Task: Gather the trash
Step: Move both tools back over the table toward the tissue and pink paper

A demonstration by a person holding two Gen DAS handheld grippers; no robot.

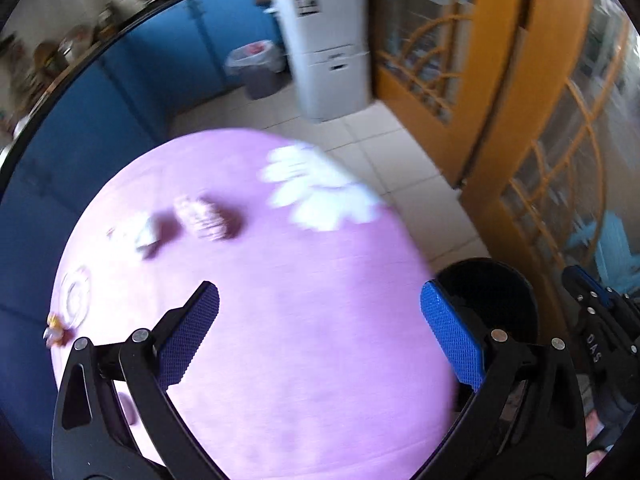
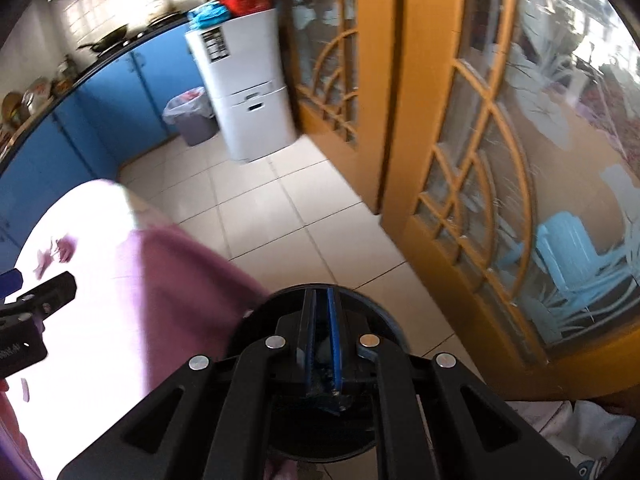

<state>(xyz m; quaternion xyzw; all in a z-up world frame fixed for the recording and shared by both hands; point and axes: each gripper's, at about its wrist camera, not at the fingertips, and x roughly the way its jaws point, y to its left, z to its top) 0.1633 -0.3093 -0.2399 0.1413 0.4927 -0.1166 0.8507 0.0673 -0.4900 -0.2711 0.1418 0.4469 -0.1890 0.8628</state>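
Blue-padded fingers of my left gripper [image 1: 320, 312] fill the bottom of the left wrist view, spread wide with nothing between them, hanging over the purple tablecloth [image 1: 280, 340]. Scraps of trash [image 1: 204, 220] lie on that cloth at centre left, blurred; I make out a crumpled wrapper and a paler piece beside it, well apart from the fingers. At lower right of that view sits a black round bin [image 1: 492, 280], just off the table's edge; its inside is too dark for me to tell what it holds. In the right wrist view my right gripper [image 2: 322, 340] is pressed together at bottom centre, apparently pinching that bin's rim [image 2: 384, 316]. Upper left, a grey lined bin [image 2: 192, 118] stands beside a white cabinet [image 2: 252, 112], with something pinkish inside.
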